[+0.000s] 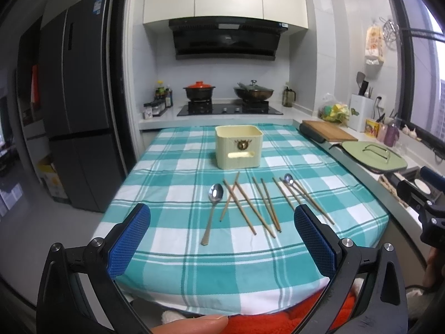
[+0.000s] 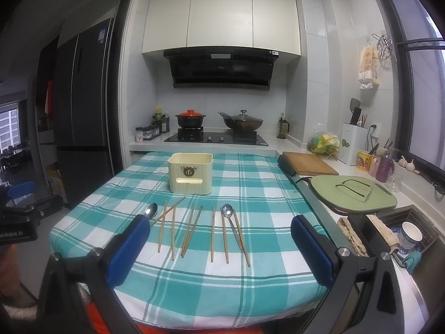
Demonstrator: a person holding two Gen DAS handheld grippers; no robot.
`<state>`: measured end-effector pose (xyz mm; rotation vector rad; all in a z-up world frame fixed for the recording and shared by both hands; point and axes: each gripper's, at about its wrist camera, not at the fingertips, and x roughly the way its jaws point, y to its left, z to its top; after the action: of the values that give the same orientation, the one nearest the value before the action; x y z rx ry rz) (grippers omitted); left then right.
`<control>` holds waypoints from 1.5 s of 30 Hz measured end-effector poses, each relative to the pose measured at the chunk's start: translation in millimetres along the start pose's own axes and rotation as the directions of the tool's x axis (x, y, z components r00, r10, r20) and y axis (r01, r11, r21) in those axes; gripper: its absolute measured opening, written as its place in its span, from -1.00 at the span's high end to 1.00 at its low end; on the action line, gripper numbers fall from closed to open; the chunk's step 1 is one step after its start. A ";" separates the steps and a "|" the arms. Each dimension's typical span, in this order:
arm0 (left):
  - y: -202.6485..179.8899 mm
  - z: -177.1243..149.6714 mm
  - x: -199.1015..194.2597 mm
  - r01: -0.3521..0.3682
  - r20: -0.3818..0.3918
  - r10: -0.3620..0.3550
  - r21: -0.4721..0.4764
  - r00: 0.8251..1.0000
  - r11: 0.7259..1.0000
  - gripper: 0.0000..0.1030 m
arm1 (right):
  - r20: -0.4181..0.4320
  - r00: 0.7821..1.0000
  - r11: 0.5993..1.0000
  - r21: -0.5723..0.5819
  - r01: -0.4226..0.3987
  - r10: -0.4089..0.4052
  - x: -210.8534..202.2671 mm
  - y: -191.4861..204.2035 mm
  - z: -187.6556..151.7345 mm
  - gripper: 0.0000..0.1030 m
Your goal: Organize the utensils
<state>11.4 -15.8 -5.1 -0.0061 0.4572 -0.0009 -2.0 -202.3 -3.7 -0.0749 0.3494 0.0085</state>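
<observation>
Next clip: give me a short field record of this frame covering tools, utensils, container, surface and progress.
left tool: open, holding nothing, above the near table edge
right tool: open, holding nothing
spoons: two, left spoon apart from the sticks, right spoon lying among chopsticks
chopsticks: loose on the cloth, two at the left crossing
container: cream bin, upright, behind the utensils; contents not visible
surface: teal checked tablecloth
progress: nothing grasped yet
</observation>
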 end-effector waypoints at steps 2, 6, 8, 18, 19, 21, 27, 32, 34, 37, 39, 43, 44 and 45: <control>0.7 0.3 0.1 -0.002 0.000 0.002 -0.001 1.000 1.000 -0.99 | -0.002 1.000 1.000 -0.004 -0.004 0.004 0.8 0.4 1.0 -1.00; -0.6 -1.0 3.3 0.001 -0.006 -0.001 0.001 1.000 1.000 -0.99 | -0.003 1.000 1.000 -0.007 -0.007 0.007 2.1 -0.2 2.2 -1.00; -1.2 -0.2 4.5 0.001 -0.008 -0.001 0.005 1.000 1.000 -0.99 | -0.006 1.000 1.000 -0.004 -0.006 0.006 2.9 0.4 1.8 -1.00; -4.2 1.4 12.2 0.005 -0.027 -0.005 0.013 1.000 1.000 -0.99 | -0.018 1.000 1.000 0.007 -0.005 0.005 7.2 -3.6 0.3 -1.00; -4.1 1.4 12.8 0.004 -0.028 -0.004 0.014 1.000 1.000 -0.99 | -0.019 1.000 1.000 0.008 -0.004 0.005 7.4 -3.7 0.2 -1.00; -4.2 1.6 13.4 0.003 -0.028 -0.003 0.014 1.000 1.000 -0.99 | -0.023 1.000 1.000 0.008 -0.004 0.004 8.8 -4.2 0.6 -1.00; -4.4 3.5 18.2 0.003 -0.034 -0.002 0.016 0.999 1.000 -0.99 | -0.026 1.000 1.000 0.006 -0.004 0.004 12.2 -5.3 0.8 -1.00; -5.9 3.9 21.9 0.005 -0.038 -0.004 0.023 0.999 1.000 -0.99 | -0.035 0.999 1.000 0.008 -0.001 0.001 17.8 -5.1 0.2 -1.00; -5.8 4.1 22.4 0.005 -0.039 -0.004 0.022 0.999 1.000 -0.99 | -0.040 0.999 1.000 0.009 0.000 0.000 19.5 -5.7 -0.8 -1.00; -5.8 4.1 26.2 0.006 -0.045 -0.005 0.020 0.999 1.000 -0.99 | -0.046 0.999 1.000 0.010 0.003 -0.002 23.2 -6.7 -0.8 -1.00; -5.9 3.8 28.4 0.007 -0.048 -0.006 0.020 0.999 1.000 -0.99 | -0.051 0.999 1.000 0.009 0.003 -0.003 25.0 -6.3 -0.5 -1.00; -8.0 3.8 29.3 0.007 -0.048 -0.006 0.031 0.999 1.000 -0.99 | -0.055 0.998 1.000 0.010 0.008 -0.007 25.1 -6.3 -1.8 -1.00; -8.4 3.8 29.0 0.006 -0.046 -0.004 0.034 0.999 0.999 -0.99 | -0.056 0.998 1.000 0.012 0.009 -0.008 25.2 -6.0 -1.6 -1.00; -8.6 4.0 28.7 0.004 -0.045 -0.002 0.036 0.999 0.999 -0.99 | -0.057 0.998 1.000 0.014 0.010 -0.009 25.7 -5.6 -1.2 -1.00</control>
<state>39.0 -24.4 -14.2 0.0288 0.5020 -0.0124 21.8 -208.2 -13.2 -0.0628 0.4061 -0.0056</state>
